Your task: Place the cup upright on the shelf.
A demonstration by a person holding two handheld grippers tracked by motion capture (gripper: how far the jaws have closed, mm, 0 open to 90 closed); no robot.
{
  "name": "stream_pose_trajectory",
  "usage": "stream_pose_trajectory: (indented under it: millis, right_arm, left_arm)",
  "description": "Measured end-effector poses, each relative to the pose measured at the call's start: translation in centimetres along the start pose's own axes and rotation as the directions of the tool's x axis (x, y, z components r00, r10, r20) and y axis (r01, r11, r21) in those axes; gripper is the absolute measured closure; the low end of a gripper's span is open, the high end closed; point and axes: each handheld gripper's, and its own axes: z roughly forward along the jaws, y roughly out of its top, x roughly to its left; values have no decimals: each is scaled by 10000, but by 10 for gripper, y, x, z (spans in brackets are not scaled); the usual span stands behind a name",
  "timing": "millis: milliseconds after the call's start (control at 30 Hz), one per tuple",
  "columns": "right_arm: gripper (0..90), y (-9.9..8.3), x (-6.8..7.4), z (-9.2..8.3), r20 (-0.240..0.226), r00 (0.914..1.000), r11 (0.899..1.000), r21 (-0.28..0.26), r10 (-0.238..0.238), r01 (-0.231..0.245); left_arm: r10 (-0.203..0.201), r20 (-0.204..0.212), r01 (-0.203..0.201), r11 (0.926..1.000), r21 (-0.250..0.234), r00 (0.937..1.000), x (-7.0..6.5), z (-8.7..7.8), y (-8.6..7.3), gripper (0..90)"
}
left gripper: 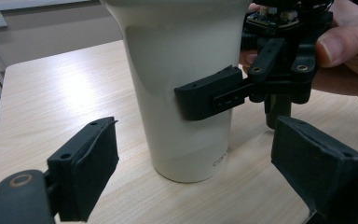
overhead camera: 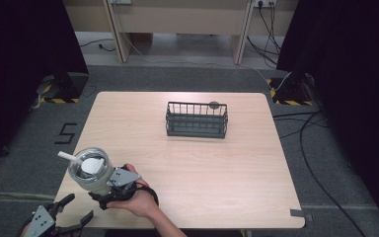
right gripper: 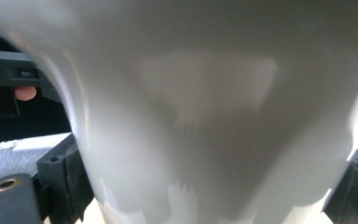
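Cup (overhead camera: 90, 171) upright at near-left table (overhead camera: 217, 187) corner, right gripper (overhead camera: 109, 190) clamped round body; left gripper (overhead camera: 61, 217) spread, nearer-left, empty.

Tall cream cup (overhead camera: 90, 174) (left gripper: 182, 88) (right gripper: 214, 112) — upright at the table's (overhead camera: 217, 168) near-left corner, white straw (overhead camera: 68, 156) poking out.

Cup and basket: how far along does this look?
Early. Done: the right gripper has clamped the white cup, which stands at the table's near left corner. In hand: that grip; the left gripper waits open nearby. Left: possibly carrying it to the wire basket, which looks empty.
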Motion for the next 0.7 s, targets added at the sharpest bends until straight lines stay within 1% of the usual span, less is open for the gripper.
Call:
stream_pose_trajectory:
  millis: [67,300,433,533,633,667,700]
  right_arm:
    - [103,0,0,0,12,10000,10000,-6,-1,1]
    - [106,-4,2,0,170,9999,9992,-389,5,2]
    - [106,-5,2,0,226,9997,9988,-480,60,-49]
    - [107,-5,1,-2,158,9998,9983,-577,122,-113]
    - [107,-5,0,-3,191,9996,9983,-544,226,-215]
    - [107,-4,-1,-4,360,9993,9986,-521,35,-17]
    - [107,-3,-2,-4,432,9990,9986,-522,-95,118]
  left_arm:
    - [-25,5,25,10000,-16,10000,0,0,0,141]
    - [-87,-1,87,9999,-63,10000,0,0,0,141]
    - [-122,-9,122,9999,-70,9999,1,0,-1,142]
    - [-112,-13,112,9999,-84,9999,1,-1,0,142]
    - [-118,-22,117,9999,-95,9999,1,-1,0,141]
    - [-117,-20,117,9999,-92,9999,1,-1,0,142]
    - [-124,-18,124,9999,-99,9999,1,-1,0,142]
